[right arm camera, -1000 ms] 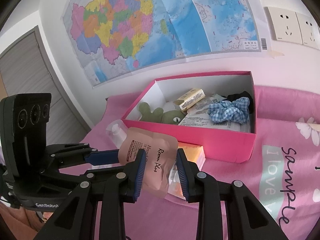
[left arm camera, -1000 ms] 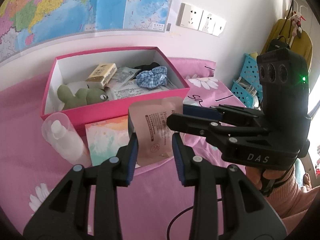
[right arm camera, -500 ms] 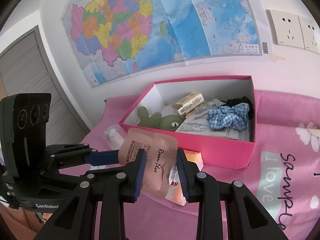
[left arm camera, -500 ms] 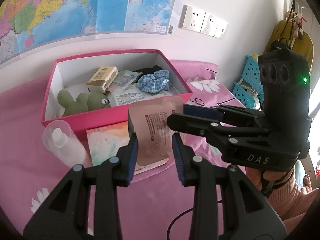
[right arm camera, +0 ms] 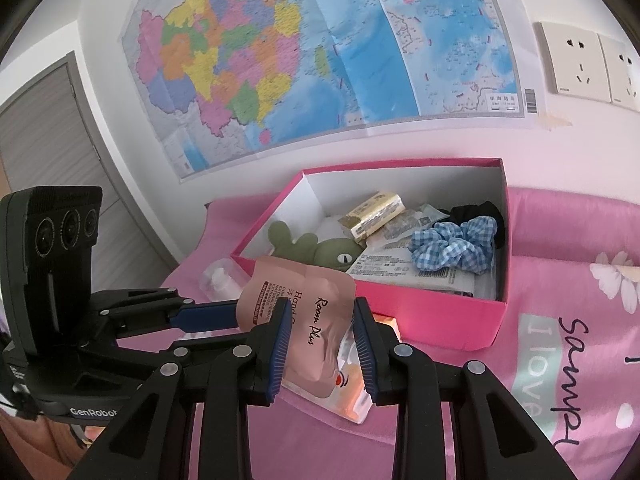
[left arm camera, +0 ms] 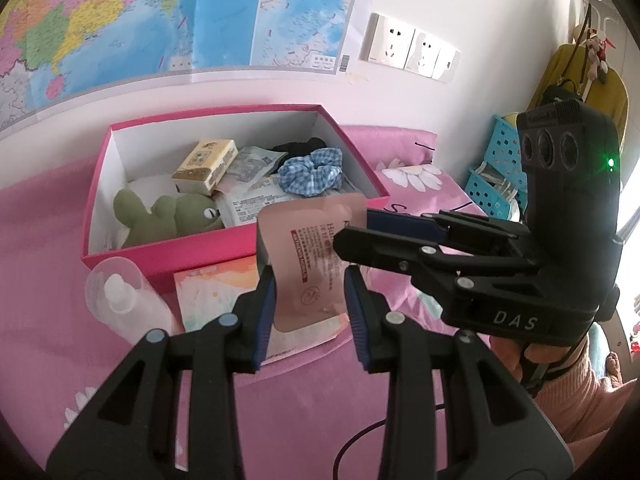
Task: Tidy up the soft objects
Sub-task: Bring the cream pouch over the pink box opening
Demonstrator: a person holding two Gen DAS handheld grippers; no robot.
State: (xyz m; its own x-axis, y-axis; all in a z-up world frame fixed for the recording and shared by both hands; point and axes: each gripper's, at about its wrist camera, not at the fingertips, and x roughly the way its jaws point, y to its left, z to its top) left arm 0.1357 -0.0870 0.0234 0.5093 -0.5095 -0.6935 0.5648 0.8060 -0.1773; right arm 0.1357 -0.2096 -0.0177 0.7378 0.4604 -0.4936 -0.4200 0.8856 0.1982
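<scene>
Pink bedspread below. Left gripper and right gripper, angled downward, each narrowly clamp the sachet from opposite sides.

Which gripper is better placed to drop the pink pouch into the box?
Right, probably. Both seem to pinch the pouch, but the right gripper grips its top edge, close to the pink box's near wall; the left gripper holds it lower down.

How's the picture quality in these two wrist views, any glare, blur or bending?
Left wrist view: sharp, daylight blows out the right edge behind the right gripper; fisheye bows the pink box and darkens the corners. Right wrist view: sharp, evenly lit, no glare; the wall map curves, and text on the pouch is readable.
</scene>
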